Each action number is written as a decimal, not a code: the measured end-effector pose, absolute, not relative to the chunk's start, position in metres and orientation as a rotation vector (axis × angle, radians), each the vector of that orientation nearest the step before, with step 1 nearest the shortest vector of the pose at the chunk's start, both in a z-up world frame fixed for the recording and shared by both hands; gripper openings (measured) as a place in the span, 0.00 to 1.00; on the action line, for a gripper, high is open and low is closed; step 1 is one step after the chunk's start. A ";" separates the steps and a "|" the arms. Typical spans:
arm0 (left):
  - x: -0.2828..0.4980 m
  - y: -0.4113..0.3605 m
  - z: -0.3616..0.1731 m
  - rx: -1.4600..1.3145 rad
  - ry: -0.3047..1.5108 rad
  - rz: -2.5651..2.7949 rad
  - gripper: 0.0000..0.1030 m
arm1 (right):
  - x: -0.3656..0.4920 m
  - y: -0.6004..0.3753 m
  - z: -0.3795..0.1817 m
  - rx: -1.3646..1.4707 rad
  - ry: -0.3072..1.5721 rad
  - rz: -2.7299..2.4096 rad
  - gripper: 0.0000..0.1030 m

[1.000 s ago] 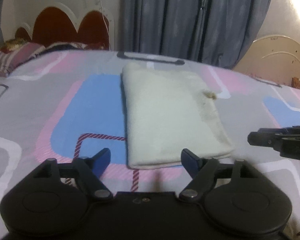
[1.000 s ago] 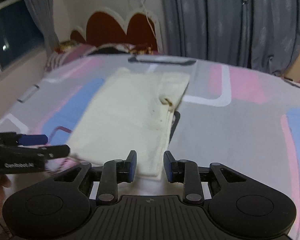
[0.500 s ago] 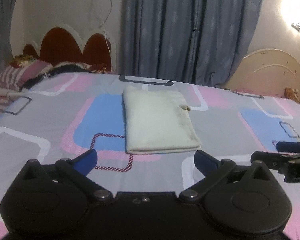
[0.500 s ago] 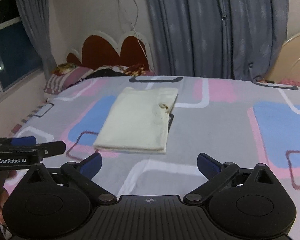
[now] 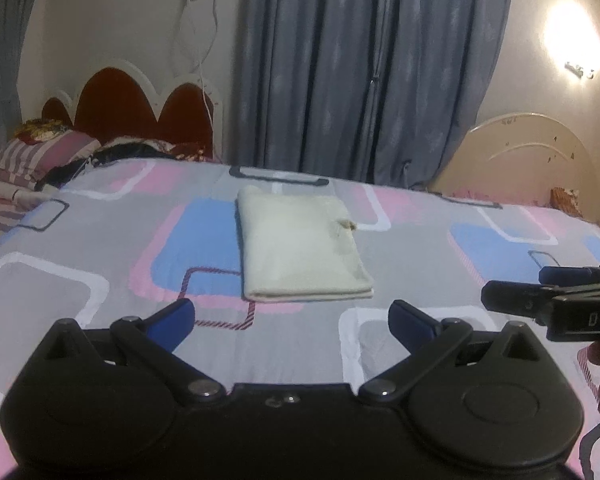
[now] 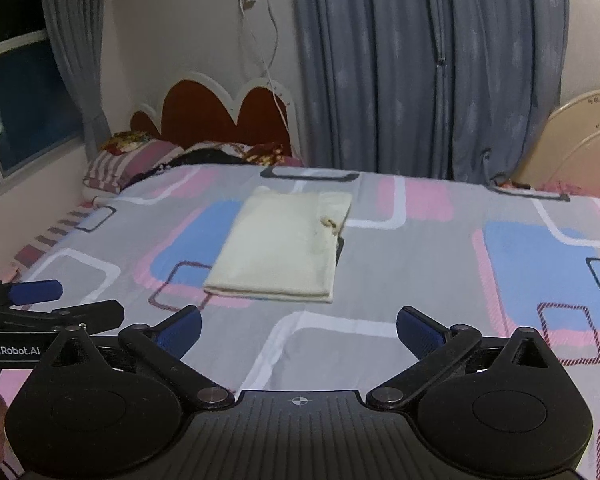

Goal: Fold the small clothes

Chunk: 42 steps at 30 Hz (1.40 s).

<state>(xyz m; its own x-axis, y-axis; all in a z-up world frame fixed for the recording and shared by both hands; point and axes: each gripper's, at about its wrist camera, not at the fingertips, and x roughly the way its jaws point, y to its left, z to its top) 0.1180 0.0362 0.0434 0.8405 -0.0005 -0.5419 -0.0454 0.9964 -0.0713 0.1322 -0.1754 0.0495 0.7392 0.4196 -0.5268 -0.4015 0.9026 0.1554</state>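
Note:
A cream folded cloth [image 5: 300,248] lies flat on the patterned bedsheet [image 5: 420,248], a neat rectangle with its folded edge nearest me. It also shows in the right wrist view [image 6: 284,248]. My left gripper [image 5: 292,318] is open and empty, held back from the cloth's near edge. My right gripper [image 6: 299,326] is open and empty, also short of the cloth. Each gripper shows at the edge of the other's view, the right one [image 5: 540,300] and the left one [image 6: 48,304].
Pillows [image 6: 128,164] and dark bedding lie at the red headboard [image 6: 220,116] far left. Grey curtains [image 5: 372,68] hang behind the bed. A cream footboard [image 5: 520,156] stands at the far right. A window [image 6: 16,96] is on the left.
Both grippers have pulled back and up from the cloth. The right one has opened wide; a second ago it was nearly shut at the cloth's near edge. The cloth lies still.

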 end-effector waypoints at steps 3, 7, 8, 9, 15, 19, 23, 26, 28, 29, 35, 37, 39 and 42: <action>0.117 0.034 0.047 -0.077 0.564 0.015 1.00 | 0.130 -0.176 0.055 0.031 0.572 0.454 0.99; 0.115 0.032 0.049 -0.071 0.555 0.012 1.00 | 0.128 -0.178 0.059 0.025 0.556 0.463 0.99; 0.115 0.033 0.049 -0.071 0.554 0.010 1.00 | 0.128 -0.178 0.060 0.023 0.554 0.465 0.99; 0.114 0.033 0.050 -0.071 0.553 0.010 1.00 | 0.127 -0.178 0.061 0.021 0.551 0.466 0.99; 0.113 0.034 0.052 -0.070 0.546 0.010 1.00 | 0.127 -0.182 0.062 0.019 0.543 0.469 0.99; 0.112 0.033 0.052 -0.065 0.545 0.013 1.00 | 0.126 -0.182 0.063 0.014 0.543 0.471 0.99; 0.111 0.032 0.053 -0.063 0.547 0.014 1.00 | 0.126 -0.181 0.063 0.014 0.540 0.476 0.99; 0.111 0.033 0.053 -0.064 0.546 0.014 1.00 | 0.127 -0.183 0.063 0.015 0.539 0.480 0.99; 0.111 0.033 0.053 -0.062 0.546 0.015 1.00 | 0.127 -0.184 0.062 0.014 0.539 0.479 0.99; 0.111 0.033 0.053 -0.063 0.546 0.015 1.00 | 0.128 -0.185 0.063 0.015 0.539 0.481 0.99; 0.111 0.033 0.053 -0.055 0.543 0.012 1.00 | 0.129 -0.185 0.064 0.013 0.537 0.479 0.99; 0.113 0.035 0.052 -0.044 0.542 0.021 1.00 | 0.129 -0.185 0.064 0.012 0.534 0.476 0.99; 0.114 0.040 0.053 -0.051 0.538 0.025 1.00 | 0.130 -0.185 0.064 0.012 0.533 0.477 0.99; 0.115 0.044 0.055 -0.055 0.531 0.031 1.00 | 0.129 -0.184 0.063 0.009 0.531 0.477 0.99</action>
<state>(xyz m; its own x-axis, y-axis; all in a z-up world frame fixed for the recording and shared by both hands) 0.1146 0.0443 0.0552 0.8621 0.0152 -0.5065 -0.0437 0.9980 -0.0446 0.1294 -0.1844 0.0630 0.7556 0.4402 -0.4851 -0.4354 0.8908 0.1301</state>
